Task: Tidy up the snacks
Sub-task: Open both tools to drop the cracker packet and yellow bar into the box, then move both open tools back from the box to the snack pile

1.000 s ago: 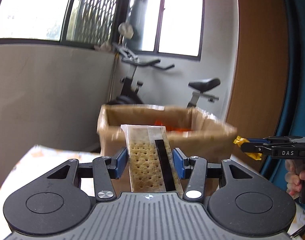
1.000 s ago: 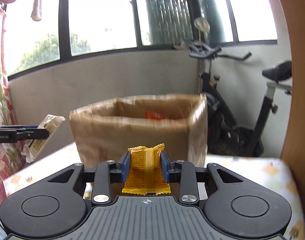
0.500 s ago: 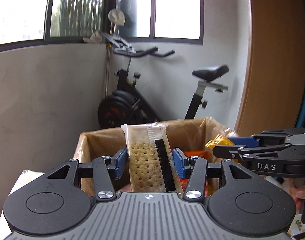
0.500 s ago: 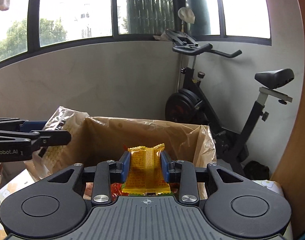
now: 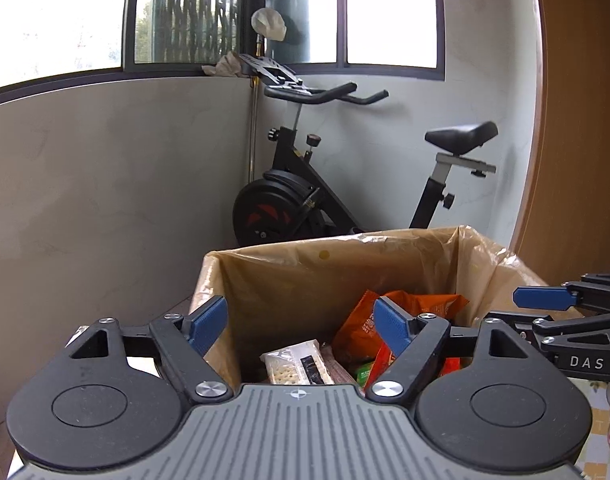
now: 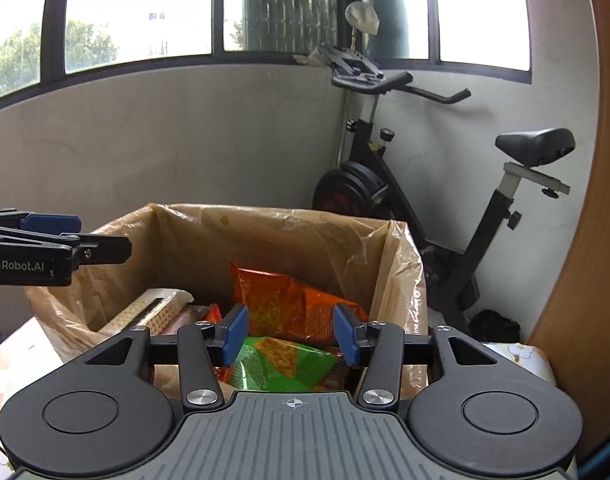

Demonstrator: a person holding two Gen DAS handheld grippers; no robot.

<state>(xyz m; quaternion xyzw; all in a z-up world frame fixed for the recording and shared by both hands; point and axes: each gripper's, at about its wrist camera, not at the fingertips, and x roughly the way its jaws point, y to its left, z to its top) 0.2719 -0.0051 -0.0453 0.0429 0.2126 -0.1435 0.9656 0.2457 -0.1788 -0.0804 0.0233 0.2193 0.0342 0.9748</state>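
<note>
A cardboard box lined with a brown plastic bag (image 5: pixel 305 276) (image 6: pixel 345 236) holds several snack packs. My left gripper (image 5: pixel 301 326) hangs over the box's near rim, its jaws opening with nothing between them. The clear cracker pack (image 5: pixel 295 366) (image 6: pixel 153 314) lies inside the box below it. My right gripper (image 6: pixel 291 336) also stands over the box, jaws opening and empty. Beneath it lie an orange bag (image 6: pixel 281 300) (image 5: pixel 385 316) and a green bag (image 6: pixel 281 362). The small yellow pack is not visible. Each gripper shows at the edge of the other's view.
An exercise bike (image 5: pixel 305 200) (image 6: pixel 405 184) stands behind the box against the grey wall. A wooden panel (image 5: pixel 577 120) rises at the right. The box sits on a patterned tablecloth (image 6: pixel 21 360).
Both grippers moved forward over the box. The left one let go of the cracker pack, which dropped into the box. The right one let go of the yellow pack.
</note>
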